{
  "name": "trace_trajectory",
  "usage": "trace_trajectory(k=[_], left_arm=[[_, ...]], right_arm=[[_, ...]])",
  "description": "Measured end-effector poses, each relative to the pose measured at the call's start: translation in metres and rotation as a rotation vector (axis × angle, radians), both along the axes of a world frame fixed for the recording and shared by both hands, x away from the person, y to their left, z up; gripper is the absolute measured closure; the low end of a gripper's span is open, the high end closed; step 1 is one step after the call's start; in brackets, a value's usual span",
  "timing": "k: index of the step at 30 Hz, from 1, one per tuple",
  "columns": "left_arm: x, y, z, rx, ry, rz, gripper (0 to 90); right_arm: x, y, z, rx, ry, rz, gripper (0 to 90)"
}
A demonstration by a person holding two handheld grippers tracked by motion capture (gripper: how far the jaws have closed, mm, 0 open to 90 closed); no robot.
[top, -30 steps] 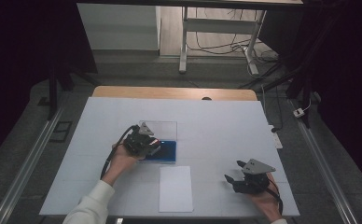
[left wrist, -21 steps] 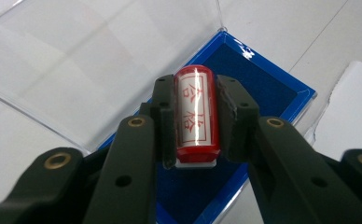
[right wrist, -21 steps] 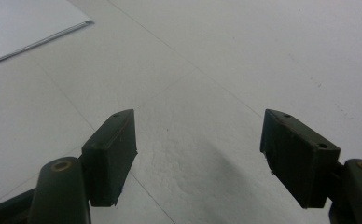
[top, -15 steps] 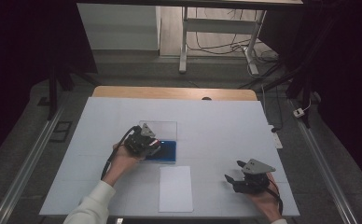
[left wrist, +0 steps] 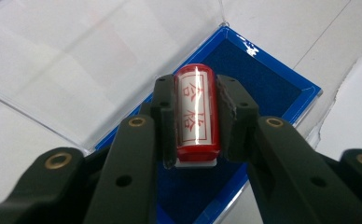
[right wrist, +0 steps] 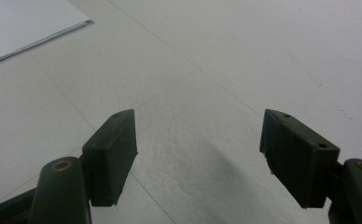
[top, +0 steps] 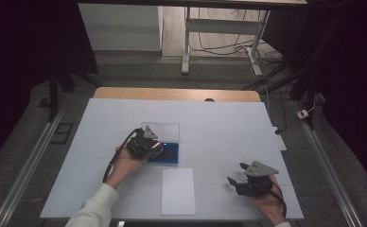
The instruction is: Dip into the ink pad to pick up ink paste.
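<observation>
left tool clamping red stamp over blue ink pad, right tool agape

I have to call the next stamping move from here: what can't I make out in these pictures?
- Stamp face: left gripper view, it points down and the left tongs clamp its sides.
- Whether the stamp touches the blue ink pad: the tongs hide the contact; too small in the high view.
- White sheet: right gripper view, cut off by the top left edge.

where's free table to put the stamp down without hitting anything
Bare table lies beyond the blue ink pad case, and between the white paper and the right gripper. It is crowded by the left gripper, shut on the red stamp.
</observation>
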State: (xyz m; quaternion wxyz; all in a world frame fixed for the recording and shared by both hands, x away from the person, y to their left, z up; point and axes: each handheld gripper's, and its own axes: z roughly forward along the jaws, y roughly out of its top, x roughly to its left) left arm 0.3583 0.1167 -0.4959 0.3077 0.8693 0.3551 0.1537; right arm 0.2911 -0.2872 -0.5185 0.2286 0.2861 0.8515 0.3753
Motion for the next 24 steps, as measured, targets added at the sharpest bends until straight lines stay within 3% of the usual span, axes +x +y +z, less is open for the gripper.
trace_trajectory(k=[9,16,24], left_arm=[[-0.0030,-0.0051,0.0003,0.037,-0.020,0.004,70.6],[-0.0016,-0.0017,-0.0009,0.005,-0.007,0.008,70.7],[-0.0014,-0.0017,-0.0011,0.004,-0.006,0.012,70.7]], right_arm=[[-0.0002,0.0008,-0.0001,0.003,0.001,-0.002,26.9],[-0.0006,0.0005,0.0003,0.001,-0.003,-0.003,27.1],[-0.0007,0.0013,0.0006,-0.006,-0.004,-0.004,27.1]])
